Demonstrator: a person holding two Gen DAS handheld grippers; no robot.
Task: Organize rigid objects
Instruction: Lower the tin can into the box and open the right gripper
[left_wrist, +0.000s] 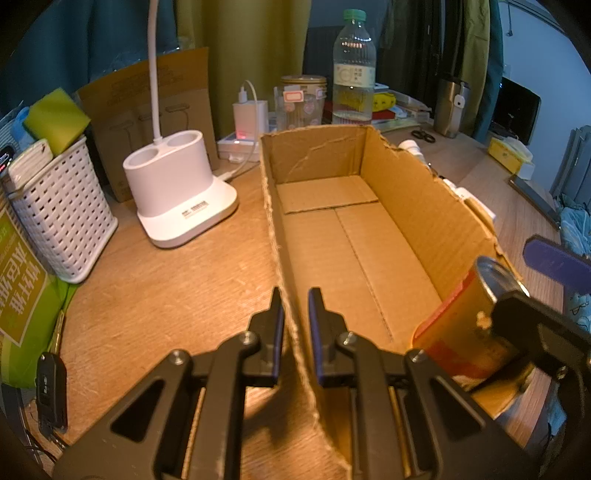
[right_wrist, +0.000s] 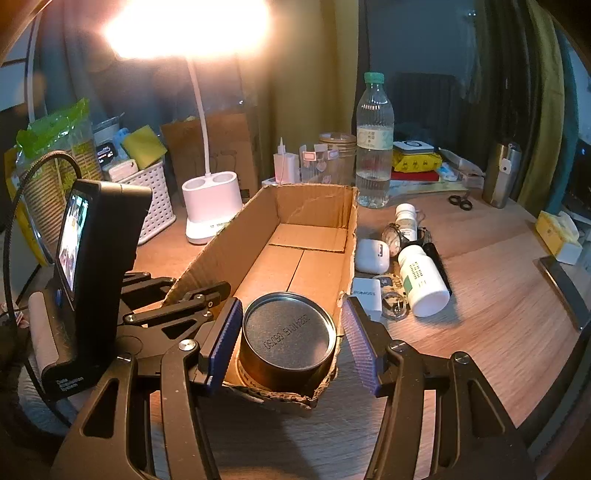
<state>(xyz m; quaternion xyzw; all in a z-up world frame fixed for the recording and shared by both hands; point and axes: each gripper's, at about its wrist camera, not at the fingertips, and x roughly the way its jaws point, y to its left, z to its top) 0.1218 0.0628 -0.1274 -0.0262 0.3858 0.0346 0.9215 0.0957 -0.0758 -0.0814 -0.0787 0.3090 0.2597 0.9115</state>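
An open cardboard box (right_wrist: 236, 240) lies lengthwise on the wooden desk. A metal can (right_wrist: 288, 332) with a stamped lid stands in its near right corner. My right gripper (right_wrist: 291, 302) is shut on the can: the left pad touches its side, and the right pad sits at the torn edge of the box's right wall. In the left wrist view the yellow and red can (left_wrist: 458, 325) shows behind one of the right gripper's fingers (left_wrist: 517, 314). My left gripper (left_wrist: 295, 299) is shut on the left wall of the box (left_wrist: 284, 258), one finger on each side.
Right of the box lie white pill bottles (right_wrist: 421, 280), an earbud case (right_wrist: 371, 254), a watch (right_wrist: 397, 232), a white charger (right_wrist: 365, 295) and scissors (right_wrist: 460, 201). A water bottle (right_wrist: 373, 147), a lit lamp's base (right_wrist: 210, 206) and a white basket (right_wrist: 147, 206) stand behind. A car key (left_wrist: 51, 391) lies at the left.
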